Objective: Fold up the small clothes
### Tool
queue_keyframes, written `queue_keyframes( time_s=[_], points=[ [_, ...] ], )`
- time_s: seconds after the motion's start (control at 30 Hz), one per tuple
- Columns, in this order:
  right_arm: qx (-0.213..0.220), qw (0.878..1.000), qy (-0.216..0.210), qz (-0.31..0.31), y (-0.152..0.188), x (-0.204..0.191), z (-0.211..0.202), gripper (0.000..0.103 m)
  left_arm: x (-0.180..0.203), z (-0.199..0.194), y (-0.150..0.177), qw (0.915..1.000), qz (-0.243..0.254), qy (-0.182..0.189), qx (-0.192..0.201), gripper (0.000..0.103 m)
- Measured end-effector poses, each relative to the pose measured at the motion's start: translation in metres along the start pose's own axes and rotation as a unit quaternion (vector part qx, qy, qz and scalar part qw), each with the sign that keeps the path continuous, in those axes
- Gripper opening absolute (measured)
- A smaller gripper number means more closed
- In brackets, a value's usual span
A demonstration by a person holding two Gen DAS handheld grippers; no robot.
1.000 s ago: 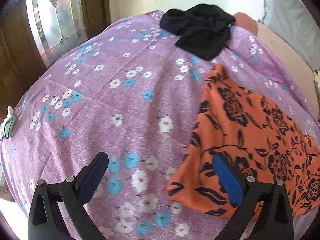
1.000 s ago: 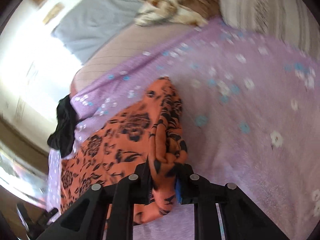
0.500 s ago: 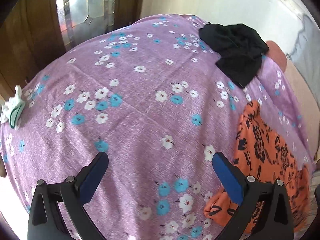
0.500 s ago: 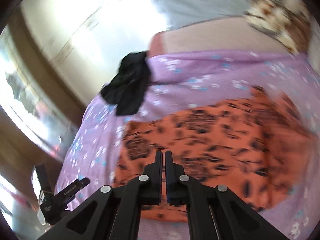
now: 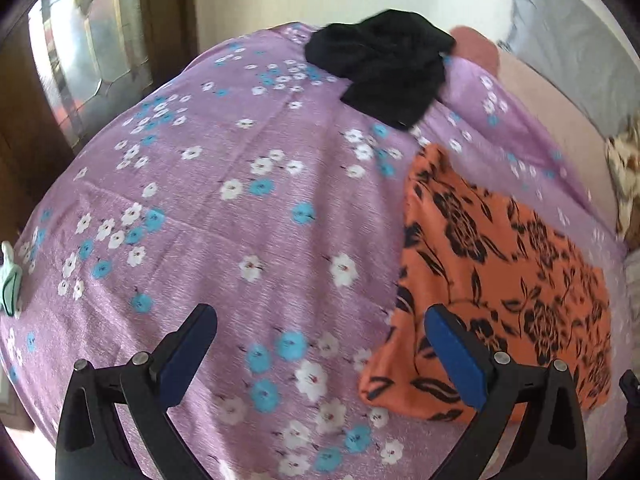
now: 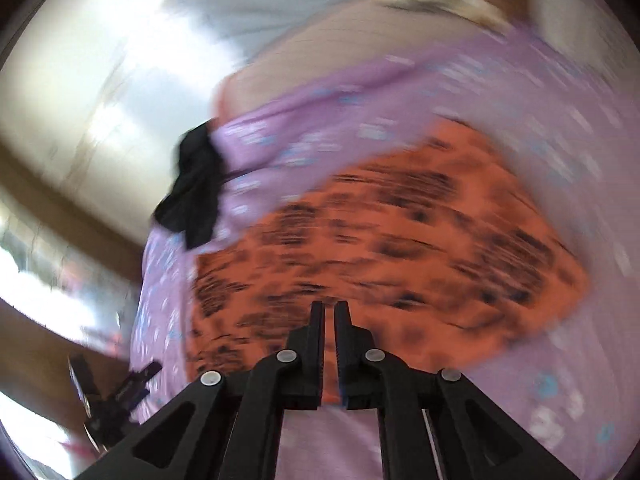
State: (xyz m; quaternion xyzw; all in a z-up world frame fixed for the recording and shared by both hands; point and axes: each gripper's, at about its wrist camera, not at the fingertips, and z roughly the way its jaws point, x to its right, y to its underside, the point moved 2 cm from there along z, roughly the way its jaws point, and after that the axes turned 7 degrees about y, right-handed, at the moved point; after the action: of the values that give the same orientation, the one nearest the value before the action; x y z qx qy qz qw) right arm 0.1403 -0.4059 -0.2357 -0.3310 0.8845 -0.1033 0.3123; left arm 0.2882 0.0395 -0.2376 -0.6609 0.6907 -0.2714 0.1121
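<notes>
An orange cloth with black flowers (image 5: 500, 280) lies folded flat on the purple flowered bedsheet (image 5: 240, 220), at the right in the left wrist view. My left gripper (image 5: 320, 344) is open and empty above the sheet, its right finger (image 5: 456, 360) over the cloth's near left edge. In the blurred right wrist view the cloth (image 6: 400, 248) lies ahead of my right gripper (image 6: 328, 312), whose jaws are shut with nothing between them. A crumpled black garment (image 5: 384, 68) lies at the far edge of the sheet; it also shows in the right wrist view (image 6: 196, 188).
A pale green clip (image 5: 10, 280) lies at the sheet's left edge. A wooden glazed door (image 5: 80, 60) stands at the far left. A grey pillow (image 5: 568, 48) and a patterned cushion (image 5: 624, 168) lie at the far right. The left gripper (image 6: 112, 396) shows in the right wrist view.
My right gripper has let go of the orange cloth, which now lies flat, and has drawn back shut. My left gripper's view swung left, then back toward the cloth.
</notes>
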Motion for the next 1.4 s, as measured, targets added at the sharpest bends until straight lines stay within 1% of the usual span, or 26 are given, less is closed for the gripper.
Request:
queue_keyframes(
  time_s=[0.13,0.2,0.27,0.33,0.37,0.4,0.43,0.5,0.57,0.63,0.67,0.73,0.77,0.8,0.83,0.87,0.9,0.93,0.97,1.03,1.07,1.13,1.17,1.23,1.3,1.4],
  points=[
    [-0.007,0.996,0.001,0.089,-0.006,0.069,0.009,0.008,0.017,0.006,0.007,0.9993,0.035,-0.012,-0.004,0.103],
    [-0.015,0.992,-0.007,0.124,-0.007,0.092,0.015,0.009,0.023,0.010,0.009,0.9988,0.043,-0.021,-0.008,0.103],
    [-0.022,0.990,-0.019,0.140,-0.010,0.103,0.018,0.012,0.030,0.017,0.010,0.9982,0.053,-0.028,-0.012,0.103],
    [-0.017,0.989,-0.019,0.142,-0.013,0.107,0.017,0.031,0.036,0.020,0.013,0.9973,0.063,-0.035,-0.013,0.103],
    [-0.014,0.989,-0.018,0.145,-0.012,0.108,0.015,0.058,0.040,0.022,0.014,0.9966,0.071,-0.039,-0.013,0.103],
    [-0.006,0.988,-0.022,0.155,-0.013,0.114,0.011,0.080,0.043,0.023,0.015,0.9962,0.076,-0.040,-0.014,0.103],
    [0.005,0.985,-0.024,0.171,-0.013,0.121,0.009,0.081,0.048,0.024,0.017,0.9955,0.084,-0.042,-0.015,0.103],
    [0.014,0.981,-0.031,0.190,-0.014,0.131,0.007,0.081,0.054,0.025,0.019,0.9945,0.095,-0.042,-0.014,0.103],
    [0.006,0.980,-0.038,0.197,-0.015,0.136,0.015,0.079,0.060,0.024,0.021,0.9934,0.106,-0.042,-0.010,0.103],
    [0.000,0.977,-0.022,0.212,-0.016,0.143,0.027,0.077,0.063,0.022,0.022,0.9927,0.113,-0.041,-0.006,0.103],
    [0.008,0.973,-0.028,0.229,-0.018,0.148,0.031,0.075,0.064,0.022,0.022,0.9926,0.114,-0.042,-0.004,0.103],
    [0.025,0.974,-0.035,0.224,-0.025,0.147,0.032,0.072,0.063,0.022,0.021,0.9928,0.113,-0.041,-0.006,0.103],
    [0.030,0.976,-0.028,0.214,-0.028,0.145,0.037,0.062,0.060,0.023,0.020,0.9933,0.108,-0.041,-0.007,0.103],
    [0.028,0.977,-0.021,0.210,-0.029,0.145,0.042,0.044,0.058,0.022,0.019,0.9938,0.103,-0.041,-0.007,0.103],
    [0.026,0.978,-0.014,0.207,-0.030,0.145,0.048,0.034,0.055,0.021,0.018,0.9945,0.096,-0.040,-0.007,0.103],
    [0.023,0.979,-0.012,0.204,-0.031,0.143,0.053,0.026,0.053,0.021,0.017,0.9951,0.091,-0.039,-0.007,0.103],
    [0.029,0.980,-0.006,0.198,-0.032,0.140,0.051,0.023,0.050,0.021,0.015,0.9958,0.083,-0.037,-0.007,0.103],
    [0.037,0.982,0.002,0.185,-0.032,0.133,0.049,0.021,0.046,0.019,0.012,0.9967,0.074,-0.034,-0.007,0.103],
    [0.056,0.987,0.015,0.150,-0.033,0.120,0.041,0.020,0.043,0.018,0.010,0.9971,0.069,-0.033,-0.006,0.103],
    [0.088,0.992,0.030,0.089,-0.033,0.091,0.026,0.018,0.039,0.016,0.007,0.9975,0.062,-0.033,-0.005,0.103],
    [0.098,0.992,0.029,0.069,-0.033,0.078,0.020,0.018,0.036,0.015,0.005,0.9977,0.059,-0.034,-0.003,0.103],
    [0.113,0.993,0.027,0.022,-0.031,0.037,0.011,0.017,0.027,0.011,0.000,0.9983,0.047,-0.035,0.003,0.103],
    [0.115,0.993,0.026,0.006,-0.029,0.021,0.009,0.017,0.023,0.009,-0.003,0.9985,0.041,-0.034,0.004,0.103],
    [0.111,0.993,0.020,-0.034,-0.021,-0.023,0.009,0.017,0.005,0.005,-0.010,0.9992,0.013,-0.036,0.009,0.103],
    [0.104,0.992,0.010,-0.065,-0.012,-0.063,0.013,0.017,-0.020,0.001,-0.018,0.9986,-0.024,-0.044,0.014,0.103],
    [0.086,0.991,-0.022,-0.096,0.008,-0.120,0.024,0.017,-0.052,-0.003,-0.023,0.9963,-0.071,-0.046,0.015,0.103]
  ],
)
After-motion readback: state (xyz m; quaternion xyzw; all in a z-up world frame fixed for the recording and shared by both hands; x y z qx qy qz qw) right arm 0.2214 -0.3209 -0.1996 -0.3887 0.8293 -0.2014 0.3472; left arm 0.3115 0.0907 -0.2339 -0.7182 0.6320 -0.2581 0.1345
